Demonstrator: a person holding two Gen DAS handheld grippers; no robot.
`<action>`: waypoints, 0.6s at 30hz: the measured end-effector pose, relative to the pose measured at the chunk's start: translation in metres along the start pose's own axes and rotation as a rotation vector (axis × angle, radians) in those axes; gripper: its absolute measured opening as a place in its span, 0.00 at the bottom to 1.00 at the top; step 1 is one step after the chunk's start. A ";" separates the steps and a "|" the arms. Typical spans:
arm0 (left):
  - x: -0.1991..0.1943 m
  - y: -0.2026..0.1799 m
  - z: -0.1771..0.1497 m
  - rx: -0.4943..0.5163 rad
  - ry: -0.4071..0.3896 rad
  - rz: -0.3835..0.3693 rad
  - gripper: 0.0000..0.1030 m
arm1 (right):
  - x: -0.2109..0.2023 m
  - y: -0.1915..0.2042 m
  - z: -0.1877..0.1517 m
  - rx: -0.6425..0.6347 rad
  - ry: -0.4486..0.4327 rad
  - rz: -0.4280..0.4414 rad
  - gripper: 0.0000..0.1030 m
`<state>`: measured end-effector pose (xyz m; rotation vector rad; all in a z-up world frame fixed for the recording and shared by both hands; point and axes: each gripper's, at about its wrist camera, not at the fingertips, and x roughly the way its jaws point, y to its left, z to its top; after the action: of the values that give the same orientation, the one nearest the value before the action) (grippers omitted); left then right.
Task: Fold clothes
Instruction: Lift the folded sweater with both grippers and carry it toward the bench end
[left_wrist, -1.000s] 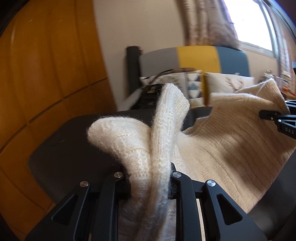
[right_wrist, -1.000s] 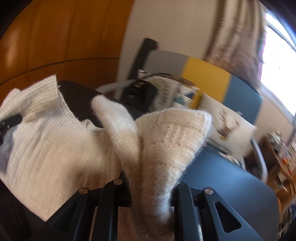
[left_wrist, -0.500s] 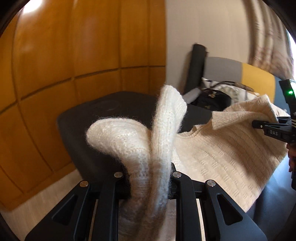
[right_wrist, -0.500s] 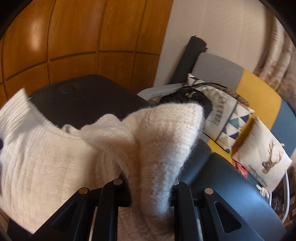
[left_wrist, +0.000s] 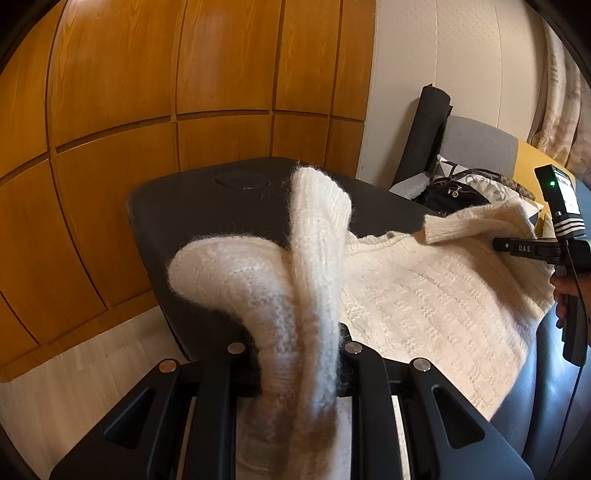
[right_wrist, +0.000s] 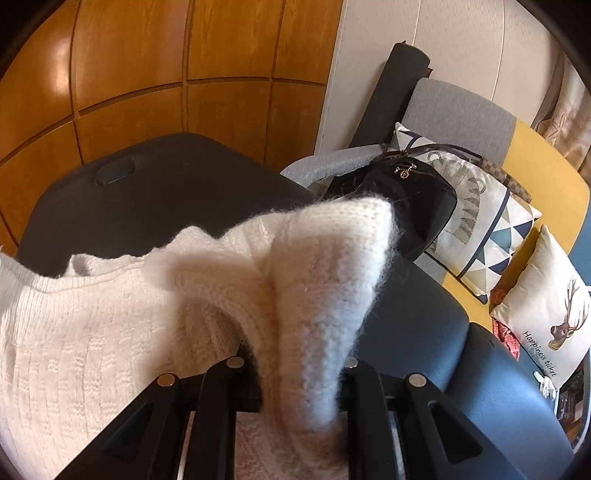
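wood-panelled wall (left_wrist: 147, 110) behind, dark table (left_wrist: 207, 206) below, where my left gripper (left_wrist: 295, 373) and right gripper (right_wrist: 291, 373) each clench a bunched edge of the cream sweater (left_wrist: 424, 295) spread across it.

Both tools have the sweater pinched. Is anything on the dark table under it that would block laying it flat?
Nothing visible does. The bare part of the dark table beyond the cream sweater shows only a flush round inset. The black handbag sits off the table, on the sofa behind. What lies under the sweater is hidden.
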<state>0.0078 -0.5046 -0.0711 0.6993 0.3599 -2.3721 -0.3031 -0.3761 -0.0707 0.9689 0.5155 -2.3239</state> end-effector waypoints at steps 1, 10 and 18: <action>0.000 0.000 -0.001 -0.001 -0.002 0.002 0.19 | 0.001 -0.002 0.000 0.006 0.003 0.003 0.16; 0.025 0.015 -0.006 -0.065 0.094 0.030 0.19 | 0.029 -0.012 -0.006 0.084 0.078 0.011 0.16; 0.034 0.021 -0.017 -0.081 0.130 0.038 0.21 | 0.045 -0.018 -0.013 0.144 0.111 0.035 0.19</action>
<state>0.0051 -0.5306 -0.1062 0.8165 0.4914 -2.2693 -0.3335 -0.3704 -0.1100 1.1701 0.3747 -2.3109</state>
